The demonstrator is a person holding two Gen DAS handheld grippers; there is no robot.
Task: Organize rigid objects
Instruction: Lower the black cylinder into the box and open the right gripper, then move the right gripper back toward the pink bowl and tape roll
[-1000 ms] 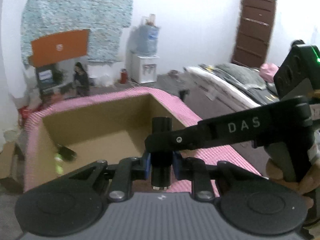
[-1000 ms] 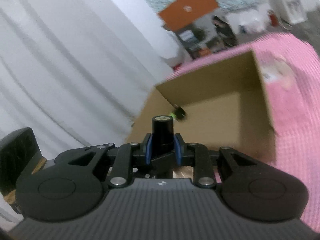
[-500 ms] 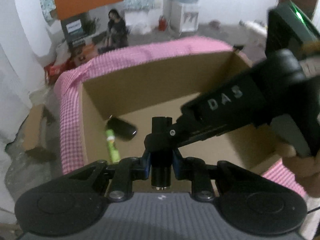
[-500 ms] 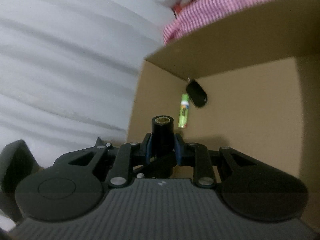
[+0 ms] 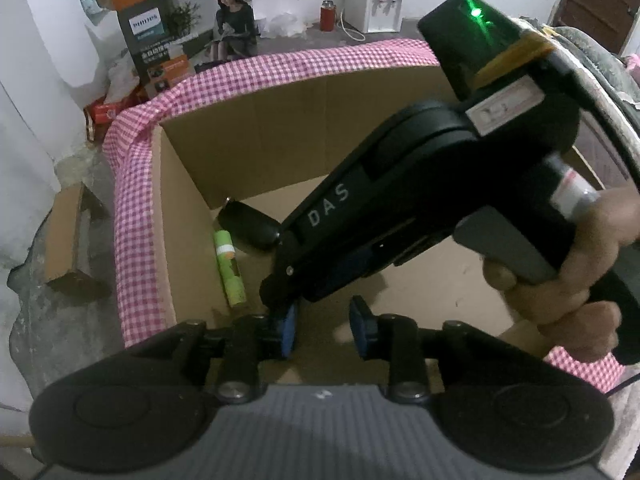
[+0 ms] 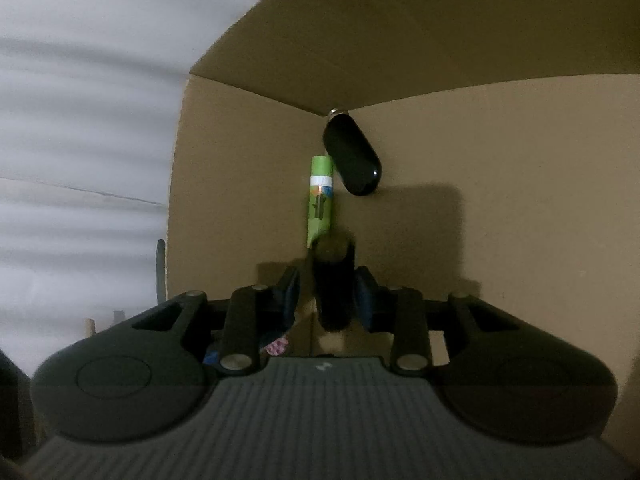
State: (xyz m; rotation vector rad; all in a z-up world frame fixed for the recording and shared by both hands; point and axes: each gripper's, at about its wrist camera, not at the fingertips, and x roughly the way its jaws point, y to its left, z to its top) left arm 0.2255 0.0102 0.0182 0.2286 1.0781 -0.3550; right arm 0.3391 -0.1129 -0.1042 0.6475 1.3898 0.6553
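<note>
A cardboard box [image 5: 280,128] with a pink checked cloth rim holds a green tube [image 5: 230,268] and a black oval case [image 5: 250,224] in its far left corner. My left gripper [image 5: 322,330] is open and empty at the box's near edge. My right gripper [image 6: 328,300] reaches down inside the box, its jaws slightly apart, with a black cylinder [image 6: 332,292] standing between the pads. In the right wrist view the green tube [image 6: 320,200] and black case [image 6: 352,156] lie just ahead. The right gripper body [image 5: 400,208] crosses the left wrist view.
Outside the box, a Philips carton [image 5: 156,48], a small cardboard piece [image 5: 66,240] on the floor at left, a water dispenser [image 5: 376,4] and a brown door [image 5: 592,4] stand at the back.
My left gripper has opened and let go of the black cylinder. My right gripper has carried it deeper into the box, toward the green tube, and its jaws have loosened.
</note>
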